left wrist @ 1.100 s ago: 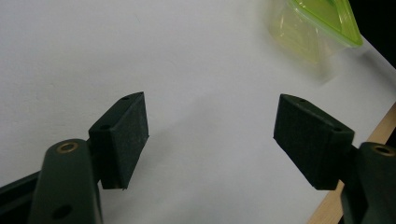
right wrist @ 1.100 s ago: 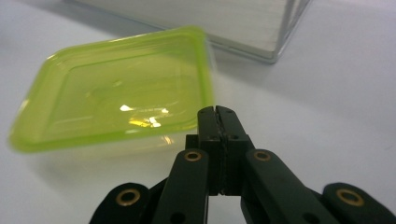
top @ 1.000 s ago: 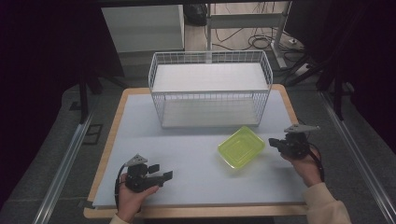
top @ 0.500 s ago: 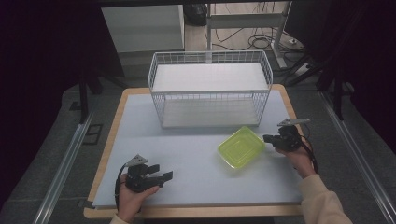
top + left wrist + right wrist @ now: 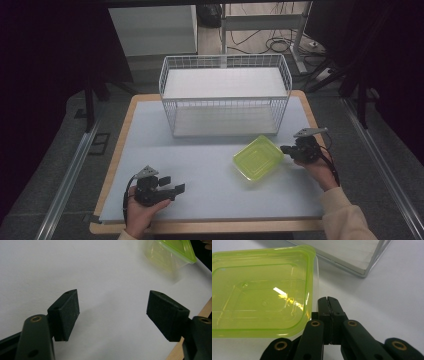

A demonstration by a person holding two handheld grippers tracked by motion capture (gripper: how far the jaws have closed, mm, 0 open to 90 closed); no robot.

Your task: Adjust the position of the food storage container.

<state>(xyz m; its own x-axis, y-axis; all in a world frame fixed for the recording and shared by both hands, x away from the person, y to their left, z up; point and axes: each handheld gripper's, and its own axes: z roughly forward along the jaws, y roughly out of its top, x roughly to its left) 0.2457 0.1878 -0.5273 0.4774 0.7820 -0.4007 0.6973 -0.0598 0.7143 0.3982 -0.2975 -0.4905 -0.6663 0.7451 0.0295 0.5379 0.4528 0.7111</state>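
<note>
While the left gripper [image 5: 172,189] rests near the table's [image 5: 210,175] front edge with its jaws spread wide over bare surface, the right gripper [image 5: 286,149] sits at the right, jaws pressed together with nothing between them, just beside the corner of a green lidded box [image 5: 257,157]. That box lies right of centre, in front of a white wire basket [image 5: 225,95].

Room: dark surroundings; grey floor [image 5: 55,165]; white cabinet [image 5: 152,27]; cables [image 5: 280,45] lay beyond the wood-edged worktop [image 5: 150,125].
</note>
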